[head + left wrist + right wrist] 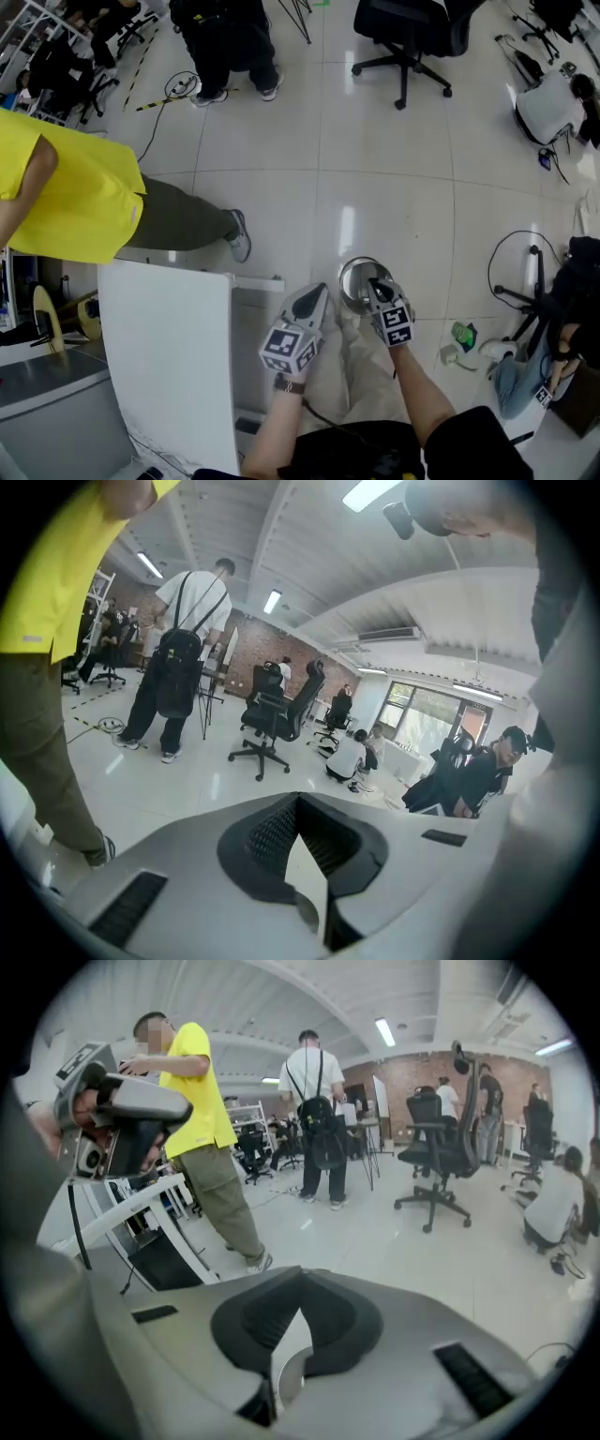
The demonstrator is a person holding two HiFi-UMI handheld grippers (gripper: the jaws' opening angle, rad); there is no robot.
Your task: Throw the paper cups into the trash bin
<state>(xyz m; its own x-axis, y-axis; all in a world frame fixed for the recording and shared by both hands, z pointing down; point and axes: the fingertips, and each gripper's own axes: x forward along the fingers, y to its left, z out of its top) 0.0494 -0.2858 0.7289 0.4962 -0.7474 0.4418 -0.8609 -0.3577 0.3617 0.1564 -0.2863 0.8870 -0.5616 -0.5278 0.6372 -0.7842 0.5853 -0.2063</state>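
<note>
My two grippers are raised side by side above a round silver trash bin that stands on the white floor in front of my legs. In the head view the left gripper hangs just left of the bin and the right gripper is over its opening. Seen from its own camera, the left gripper has its dark pads meeting at the tips with nothing between them. The right gripper is shut the same way and holds nothing; the bin's rim shows below its pads. No paper cup is in either gripper.
A white table stands to my left, with a person in a yellow shirt beside it. Small white and green litter lies on the floor to the right, near a seated person and cables. An office chair stands farther off.
</note>
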